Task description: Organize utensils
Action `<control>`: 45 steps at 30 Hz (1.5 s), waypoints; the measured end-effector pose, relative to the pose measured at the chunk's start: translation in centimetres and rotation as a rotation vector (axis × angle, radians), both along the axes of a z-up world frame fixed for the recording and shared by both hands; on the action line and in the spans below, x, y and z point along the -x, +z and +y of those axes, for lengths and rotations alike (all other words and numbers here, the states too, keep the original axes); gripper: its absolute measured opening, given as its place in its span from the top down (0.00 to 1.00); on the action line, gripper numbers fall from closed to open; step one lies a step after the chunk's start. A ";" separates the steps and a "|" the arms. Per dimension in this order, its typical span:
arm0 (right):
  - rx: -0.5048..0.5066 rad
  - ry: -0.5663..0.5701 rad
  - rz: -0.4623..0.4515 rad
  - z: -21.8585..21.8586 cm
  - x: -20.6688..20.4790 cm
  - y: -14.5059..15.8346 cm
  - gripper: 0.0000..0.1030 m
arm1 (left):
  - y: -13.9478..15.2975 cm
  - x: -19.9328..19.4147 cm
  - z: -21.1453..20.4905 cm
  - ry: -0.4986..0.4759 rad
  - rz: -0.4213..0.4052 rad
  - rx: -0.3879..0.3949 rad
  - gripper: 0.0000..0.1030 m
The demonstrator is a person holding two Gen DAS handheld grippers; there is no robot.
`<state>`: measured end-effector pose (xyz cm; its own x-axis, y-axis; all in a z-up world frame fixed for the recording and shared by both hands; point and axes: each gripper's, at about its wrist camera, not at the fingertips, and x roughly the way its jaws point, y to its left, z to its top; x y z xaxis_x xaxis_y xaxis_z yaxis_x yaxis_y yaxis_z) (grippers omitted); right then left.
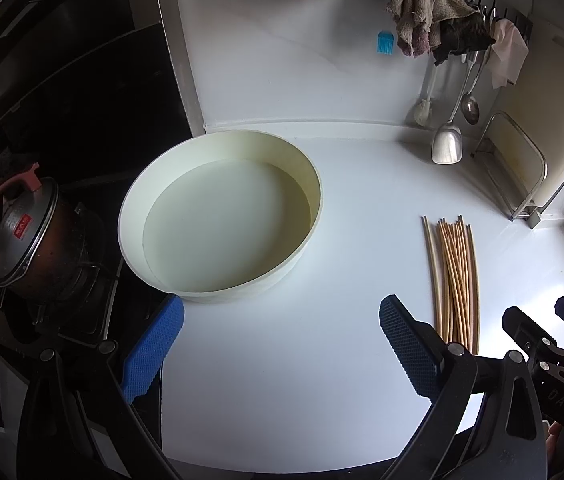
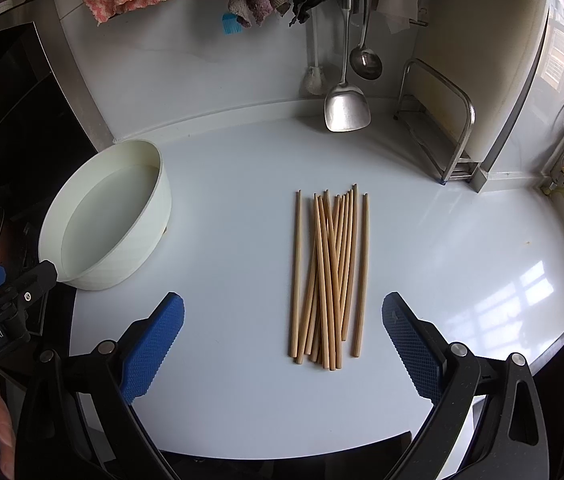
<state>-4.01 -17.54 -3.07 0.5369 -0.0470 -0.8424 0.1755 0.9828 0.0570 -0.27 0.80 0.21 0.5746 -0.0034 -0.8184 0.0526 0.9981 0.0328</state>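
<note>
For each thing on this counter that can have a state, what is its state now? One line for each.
left tool: open, holds nothing
right tool: open, holds nothing
chopsticks: loose bundle lying flat on the counter, not gripped
round white container: upright, open, empty
pot: on the stove, lid on
spatula: hanging at the wall
ladle: hanging

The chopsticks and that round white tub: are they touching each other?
Apart. The right wrist view shows a wide strip of bare countertop between the chopsticks and the white tub.
</note>
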 end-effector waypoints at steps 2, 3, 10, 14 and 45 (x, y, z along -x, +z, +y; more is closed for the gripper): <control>0.000 0.000 0.000 0.0 0.0 0.0 0.08 | 0.0 0.0 -0.1 0.000 0.000 0.000 0.06; 0.000 0.001 0.000 0.0 0.0 0.0 0.08 | 0.0 0.0 0.0 0.000 0.001 0.000 0.06; 0.001 0.000 0.001 0.1 -0.1 -0.1 0.08 | 0.0 0.0 0.0 0.000 0.001 0.000 0.06; 0.002 0.000 -0.001 0.1 -0.1 -0.1 0.08 | -0.1 0.0 -0.1 0.001 0.000 -0.002 0.06; 0.066 -0.151 -0.015 -4.4 2.8 -3.4 0.08 | -5.7 -2.2 -6.5 -0.269 0.064 0.083 0.06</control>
